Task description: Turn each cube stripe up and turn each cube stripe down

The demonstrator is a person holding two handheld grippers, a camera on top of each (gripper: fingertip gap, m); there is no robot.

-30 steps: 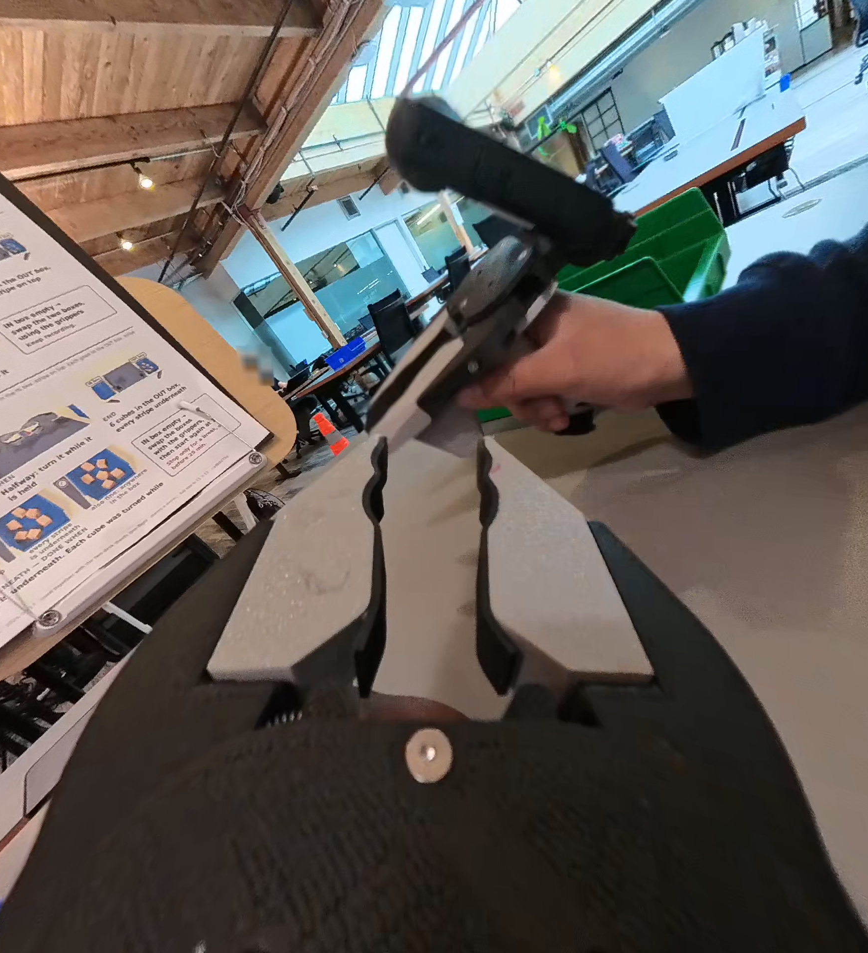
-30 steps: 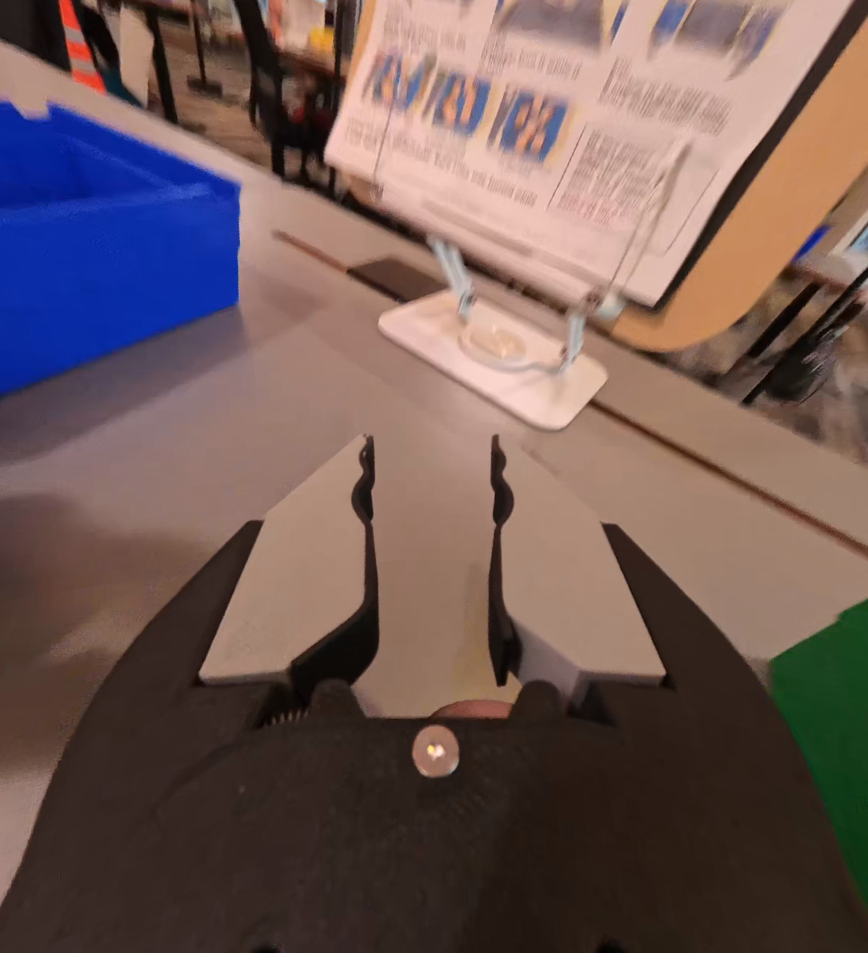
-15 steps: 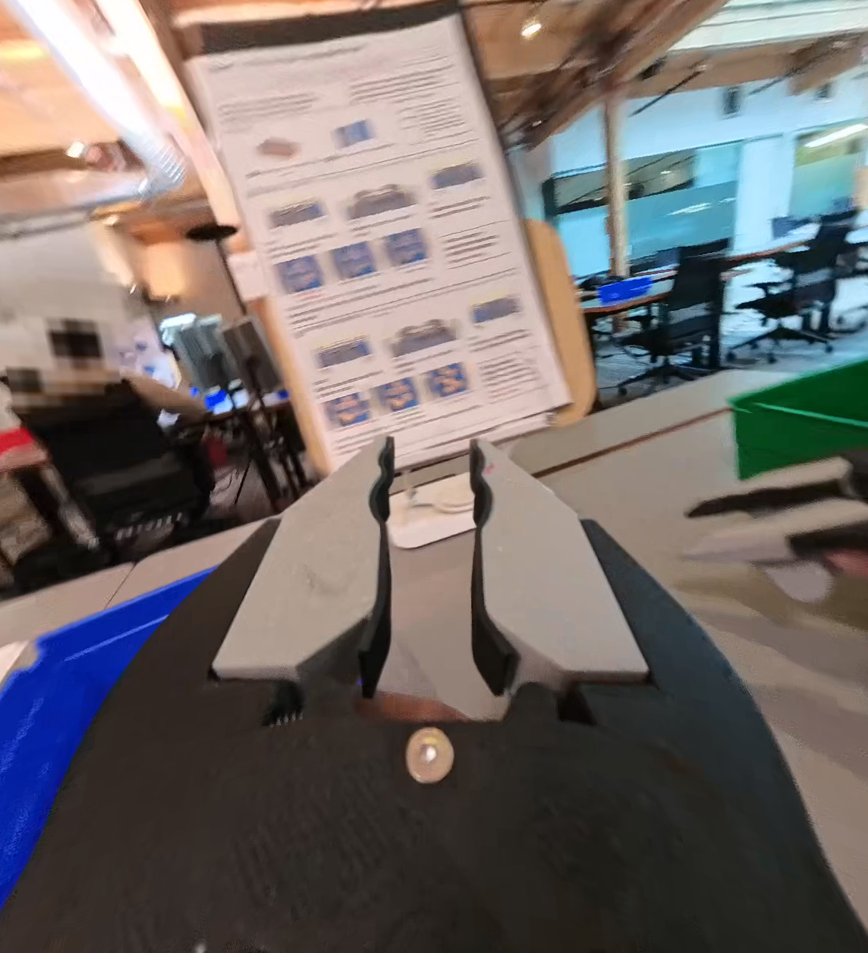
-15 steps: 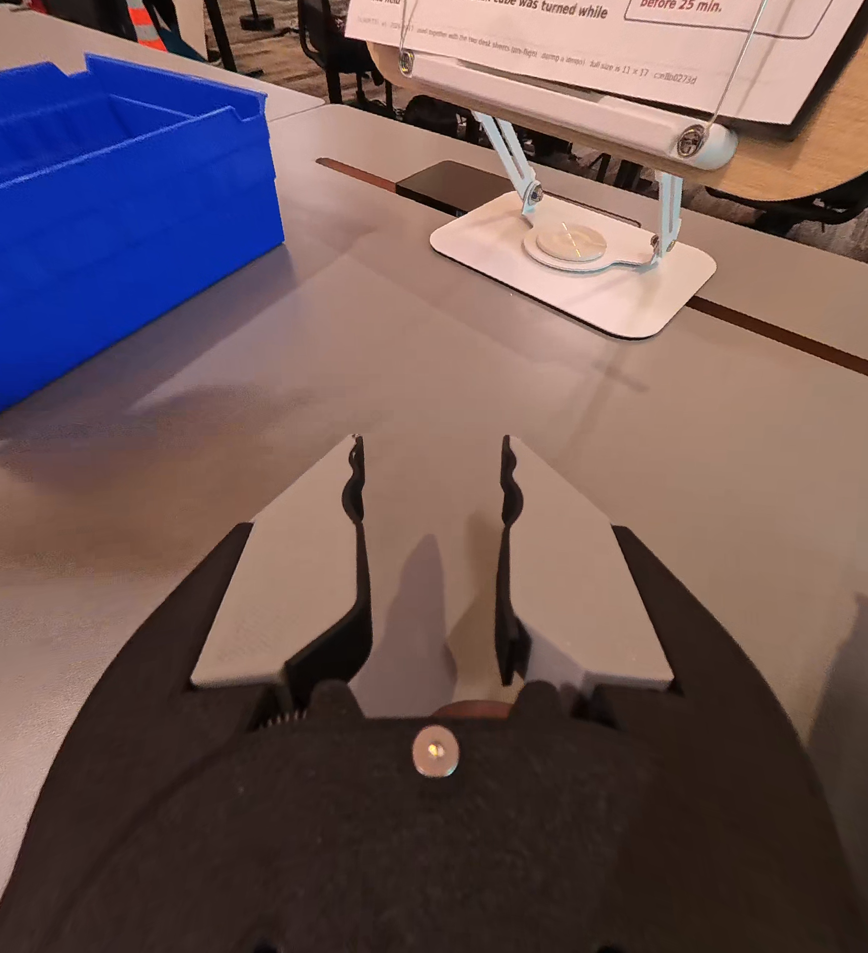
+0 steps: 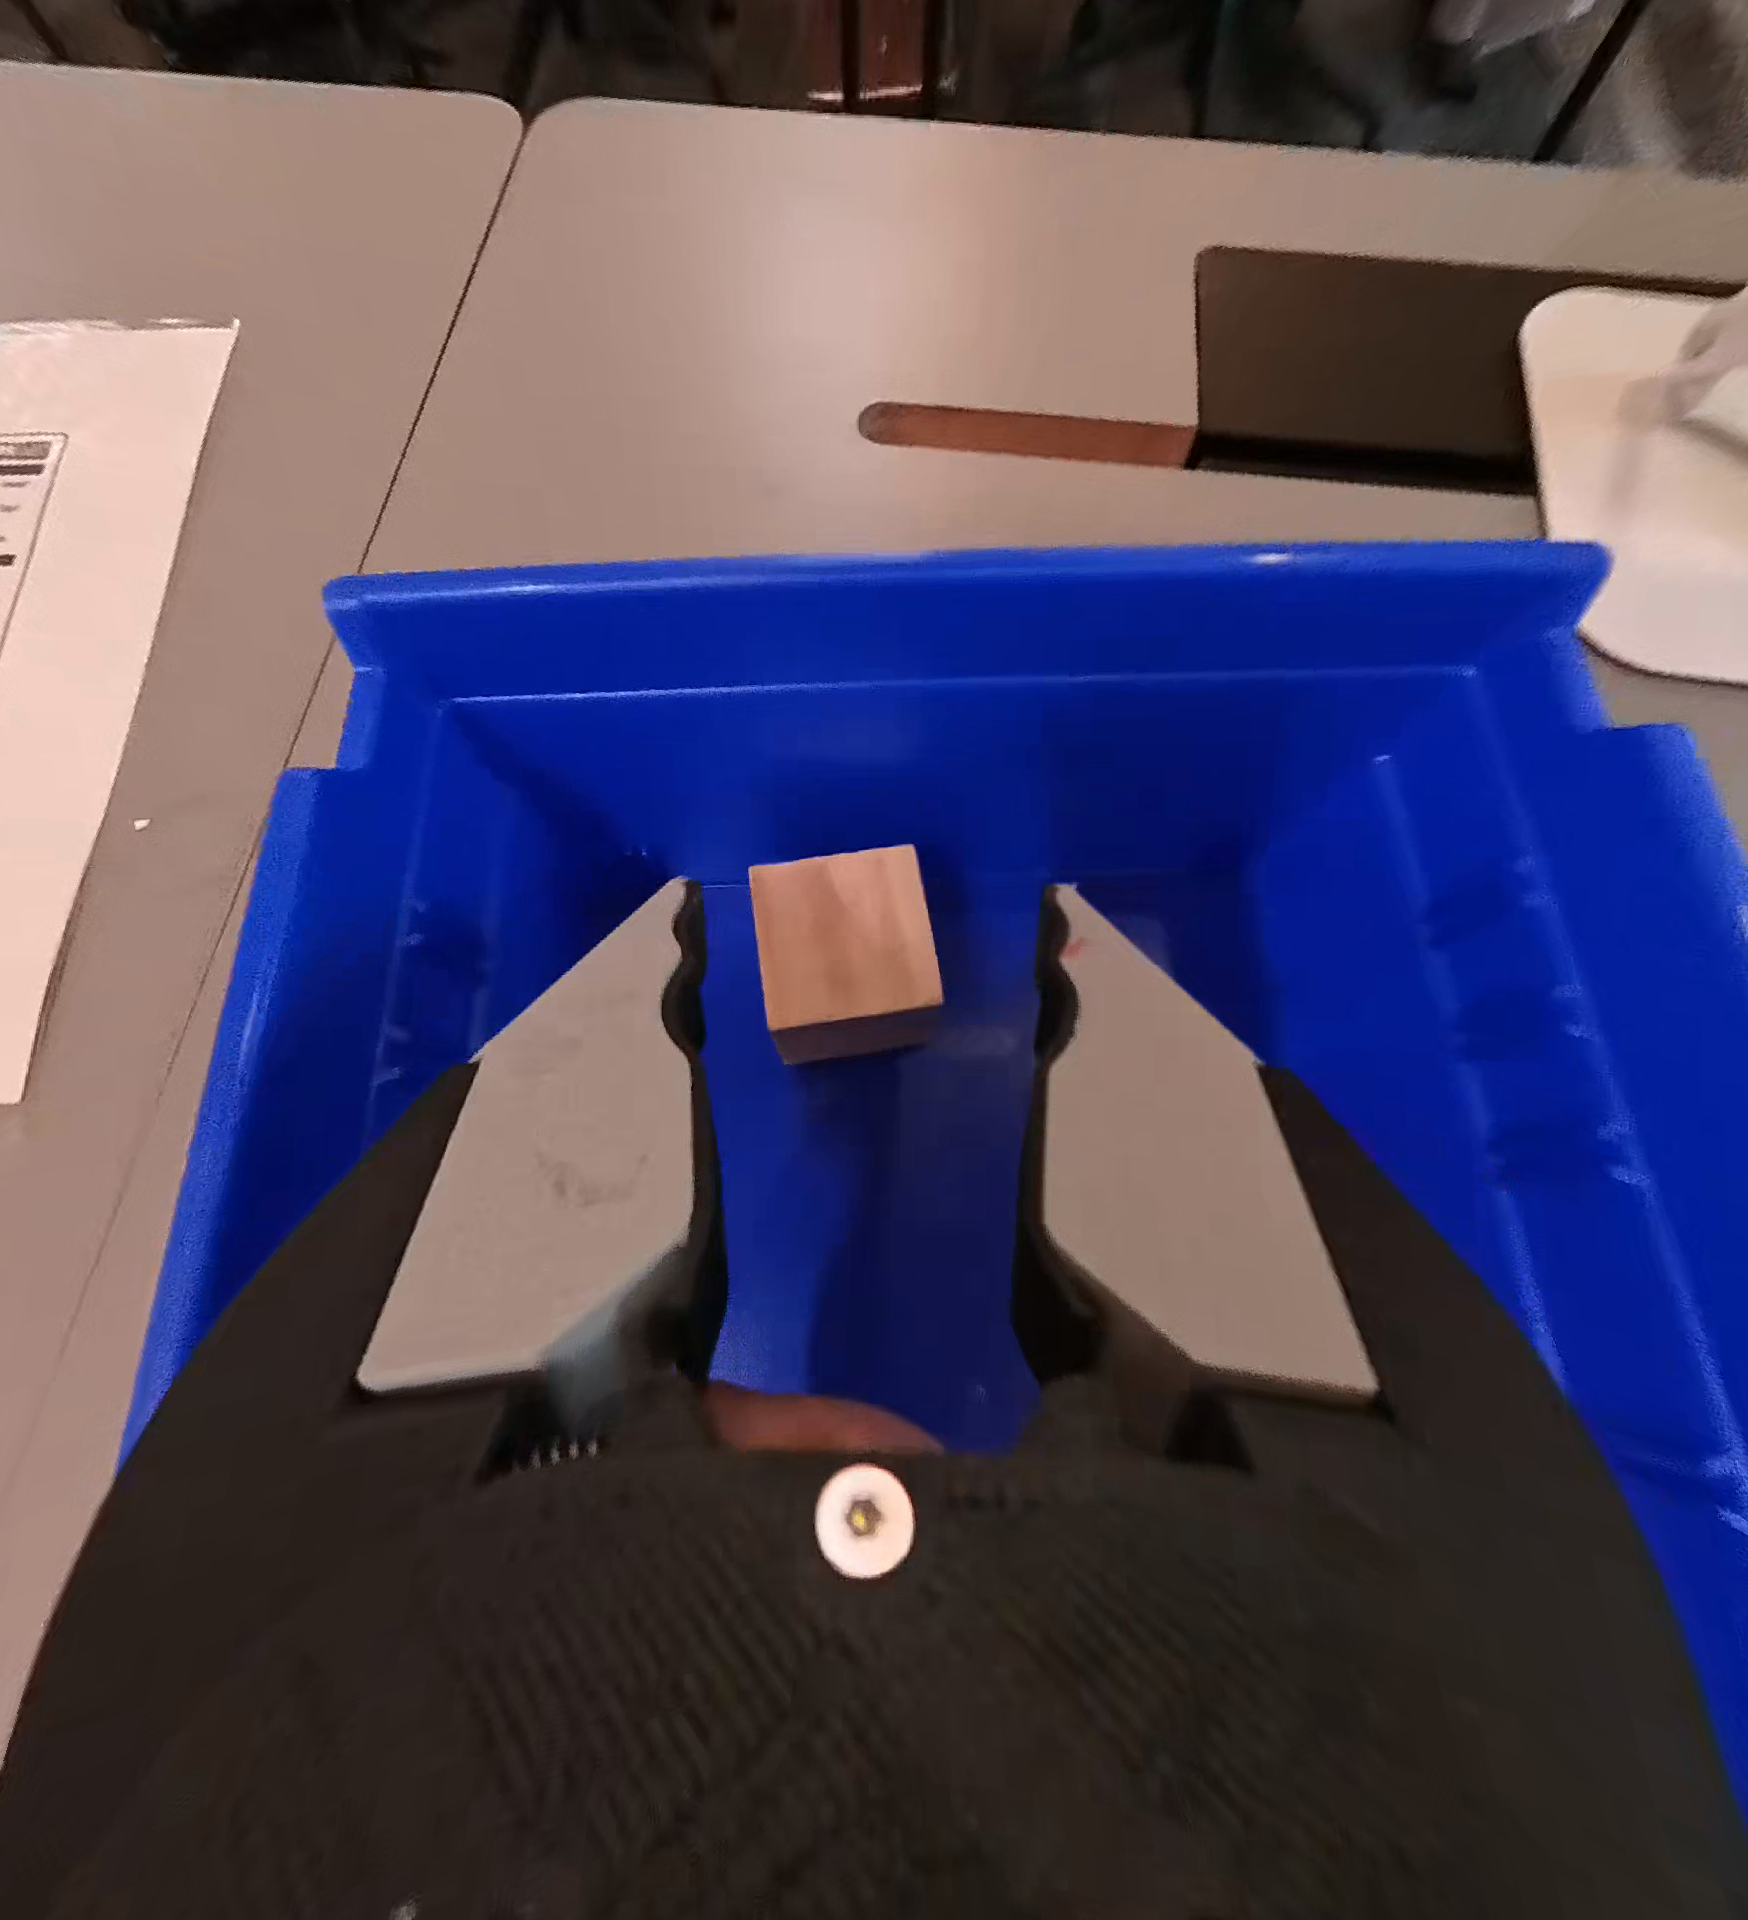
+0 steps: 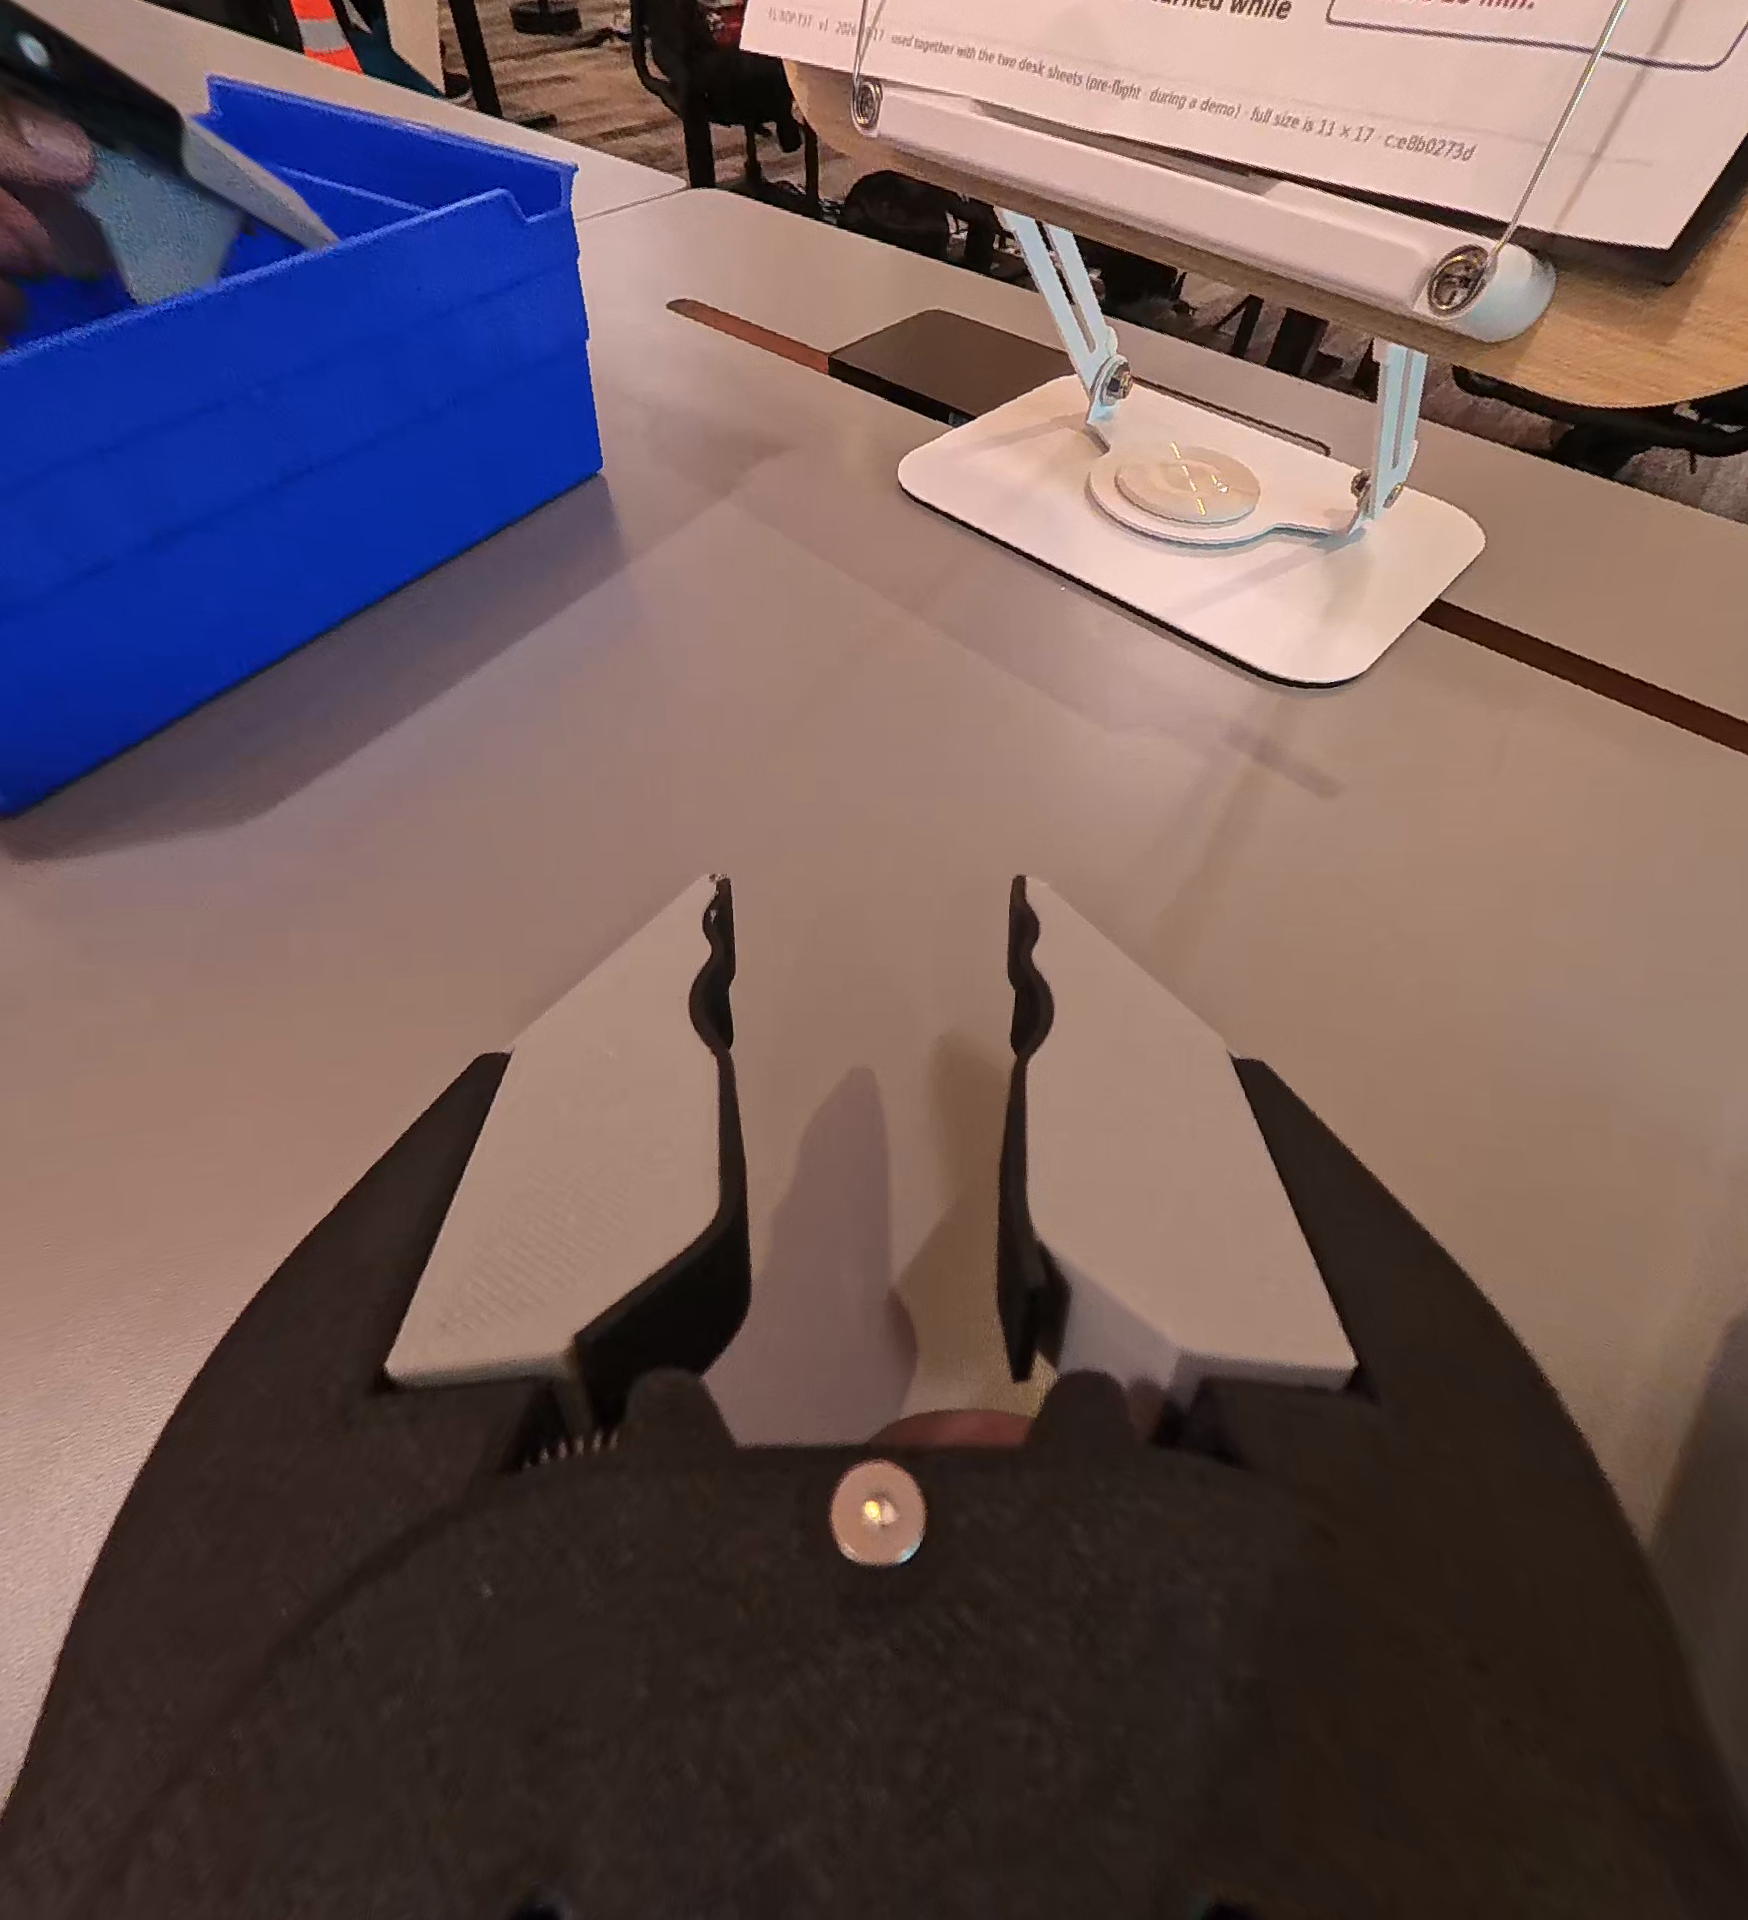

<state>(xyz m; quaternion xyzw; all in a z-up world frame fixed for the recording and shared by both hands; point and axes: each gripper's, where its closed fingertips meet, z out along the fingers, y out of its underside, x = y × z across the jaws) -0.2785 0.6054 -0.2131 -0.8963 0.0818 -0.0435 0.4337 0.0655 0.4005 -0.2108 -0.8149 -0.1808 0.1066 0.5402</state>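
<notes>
A single wooden cube [image 5: 844,945] lies on the floor of the blue bin [image 5: 963,634], near its far wall; no stripe shows on its top face. My left gripper [image 5: 868,894] is open and reaches down into the bin, with the cube between its fingertips and nearer the left one, apart from both. My right gripper [image 6: 870,883] is open and empty, low over the bare grey table. The blue bin [image 6: 257,416] shows at the far left of the right wrist view, with the left gripper [image 6: 257,213] and a hand inside it.
A white stand base [image 6: 1192,530] holding an instruction board [image 6: 1317,73] stands on the table beyond my right gripper. A printed sheet [image 5: 28,707] lies left of the bin. A dark slot [image 5: 1358,364] is in the table behind the bin.
My left gripper has swung down from pointing at the room into the blue bin and has opened wider around the cube. My right gripper has lowered and steadied over the table.
</notes>
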